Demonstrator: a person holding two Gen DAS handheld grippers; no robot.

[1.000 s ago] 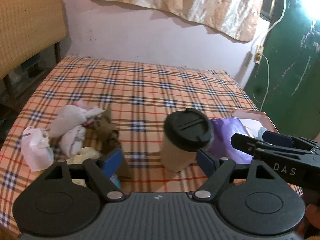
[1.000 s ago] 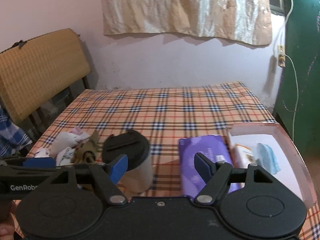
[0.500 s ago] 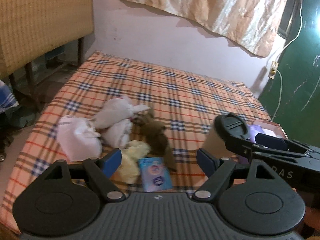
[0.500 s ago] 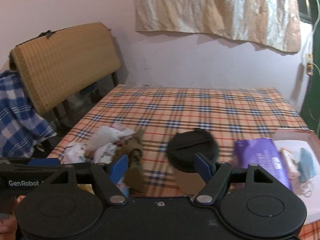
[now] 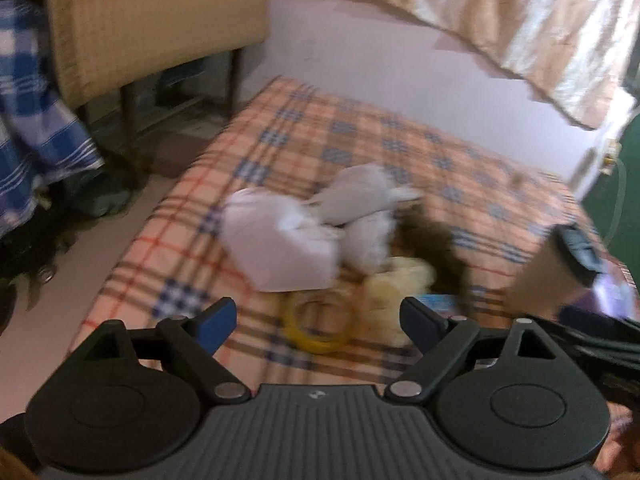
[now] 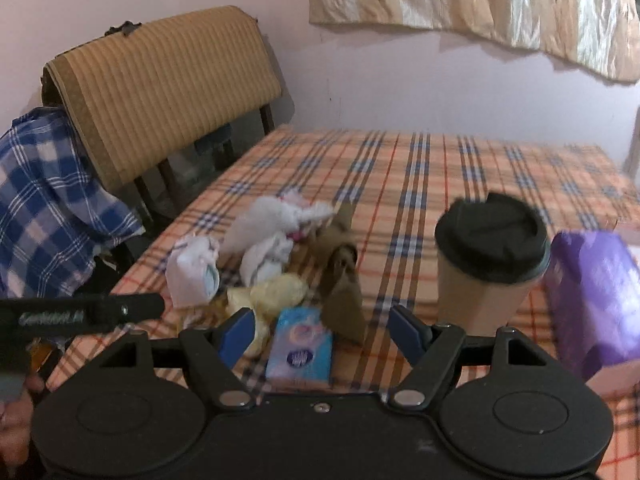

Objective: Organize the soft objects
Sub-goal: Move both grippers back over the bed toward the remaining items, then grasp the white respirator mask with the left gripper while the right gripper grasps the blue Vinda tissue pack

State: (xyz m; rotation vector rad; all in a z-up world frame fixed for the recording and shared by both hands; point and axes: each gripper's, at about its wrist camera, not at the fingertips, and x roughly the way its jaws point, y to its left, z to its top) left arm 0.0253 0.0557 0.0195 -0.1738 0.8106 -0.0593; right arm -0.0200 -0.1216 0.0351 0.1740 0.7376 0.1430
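Barely begun. Left gripper [image 5: 318, 318] jaws opening, nothing between them; right gripper [image 6: 320, 328] spread and empty. Nearest: tissue packet [image 6: 299, 343], then yellow cloth [image 6: 276, 292], brown cloth [image 6: 342, 276], white cloths [image 6: 276, 224], all loose in a heap on the plaid surface [image 6: 440, 160], unsorted.

Orange-and-blue plaid bedcover [image 6: 420, 168]; black-lidded tan cup [image 6: 486, 264]; purple packet [image 6: 592, 292]

Pale pink wall [image 6: 400, 80]; hanging tan cloth [image 6: 480, 4]; woven chair back [image 6: 160, 80]; green door [image 5: 628, 184]
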